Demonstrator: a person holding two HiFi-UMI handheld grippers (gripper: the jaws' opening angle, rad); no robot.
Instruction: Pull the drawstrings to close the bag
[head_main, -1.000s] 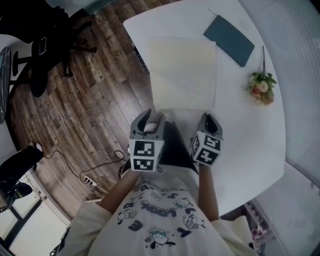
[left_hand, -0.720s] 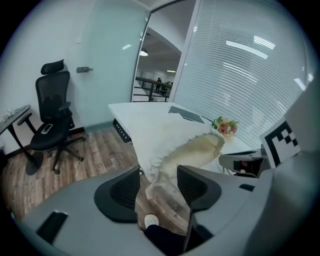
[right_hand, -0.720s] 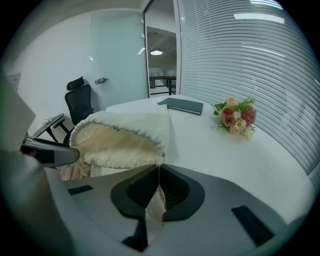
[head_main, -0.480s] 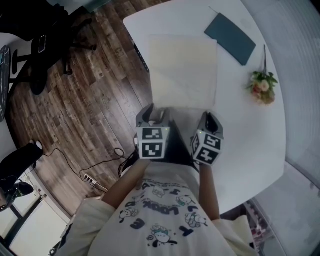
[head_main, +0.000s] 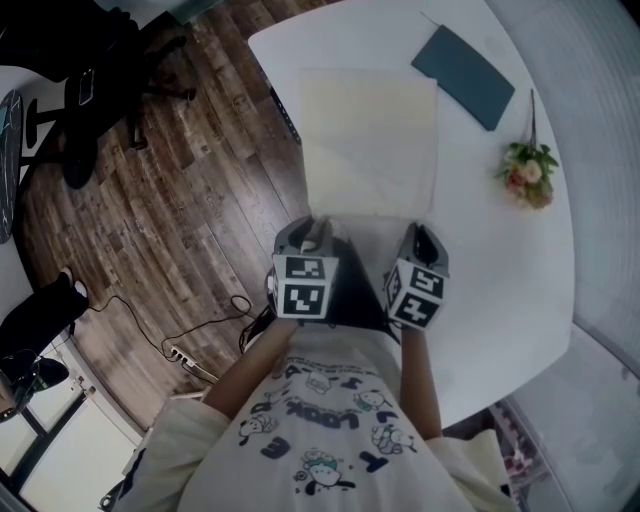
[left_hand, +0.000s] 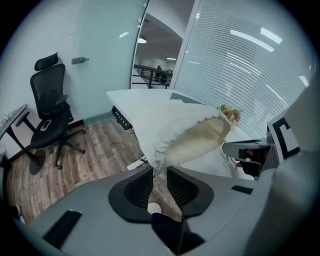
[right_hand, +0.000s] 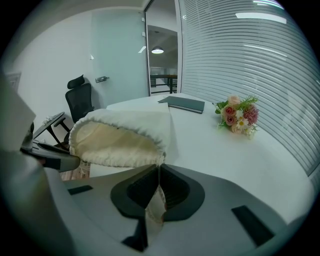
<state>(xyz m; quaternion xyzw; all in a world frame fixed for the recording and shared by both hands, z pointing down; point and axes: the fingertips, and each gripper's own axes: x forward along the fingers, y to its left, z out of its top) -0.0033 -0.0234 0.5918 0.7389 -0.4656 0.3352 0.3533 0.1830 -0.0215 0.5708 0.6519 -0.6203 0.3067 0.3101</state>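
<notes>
A cream drawstring bag (head_main: 368, 140) lies flat on the white table (head_main: 500, 250), its open mouth toward me. In the left gripper view the bag's mouth (left_hand: 195, 137) gapes, and its gathered left corner (left_hand: 156, 159) sits between the tips of my left gripper (left_hand: 159, 170). Those jaws have just been closing, and a gap with floor showing through remains behind the cloth. My right gripper (right_hand: 157, 170) is shut on the right drawstring (right_hand: 156, 202), which hangs down through its jaws. In the head view the left gripper (head_main: 308, 236) and the right gripper (head_main: 420, 240) flank the bag's near edge.
A dark notebook (head_main: 463, 62) lies at the table's far side and a small flower bunch (head_main: 527, 176) at its right. A black office chair (left_hand: 50, 117) stands on the wood floor to the left. The table's left edge runs just beside the left gripper.
My left gripper has sunk and shifted slightly right onto the bag's near left corner, and its marker cube now faces the camera. The right gripper and the bag have not moved.
</notes>
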